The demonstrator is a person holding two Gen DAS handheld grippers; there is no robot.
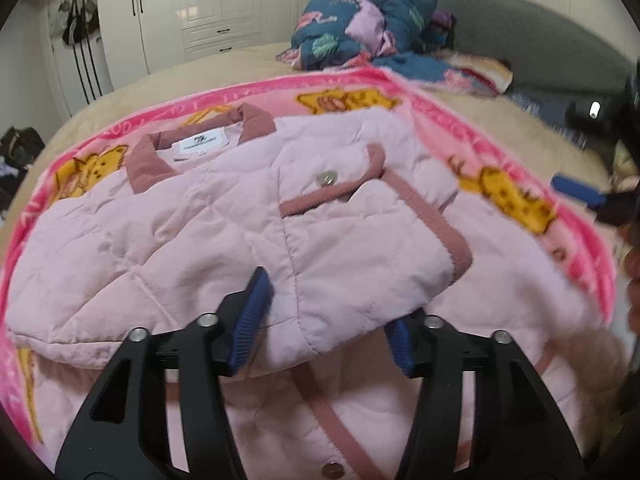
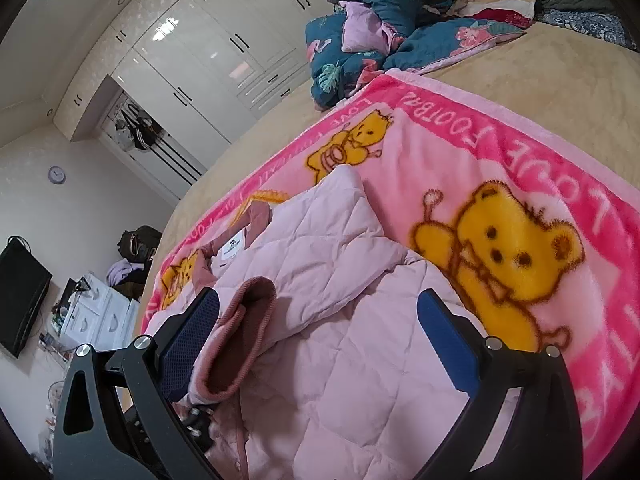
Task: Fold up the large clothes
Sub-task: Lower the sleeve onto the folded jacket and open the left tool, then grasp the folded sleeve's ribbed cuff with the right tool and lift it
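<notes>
The pink blanket [image 1: 500, 136] with yellow bears lies flat on a wide bed [image 1: 168, 80] with a beige cover, and it reaches out ahead of both tongs. On the blanket lies the pale pink quilted jacket [image 1: 168, 232], partly folded, its dusty-pink collar [image 1: 144, 164] on the far side from the left tongs

The left tongs [image 1: 320, 320] stand about half open, and a folded edge of the jacket lies between the two blue pads, which do not press on it. The right tongs [image 2: 320, 320] stand wide open over the jacket; a ribbed pink cuff [image 2: 244, 320] is just beside their left pad, and nothing is gripped

Far ahead of the tongs, at the head of the bed, a dark blue quilt [image 1: 360, 24] with a flamingo pattern is heaped. Behind it stands a white wardrobe [image 1: 200, 4] with closed doors, and bags [image 1: 78, 20] hang in an open niche to its left. To the left of the right tongs, a dark screen [image 2: 20, 296] is on the wall above a low white cabinet [image 2: 100, 316] with small things on top, too small to tell
</notes>
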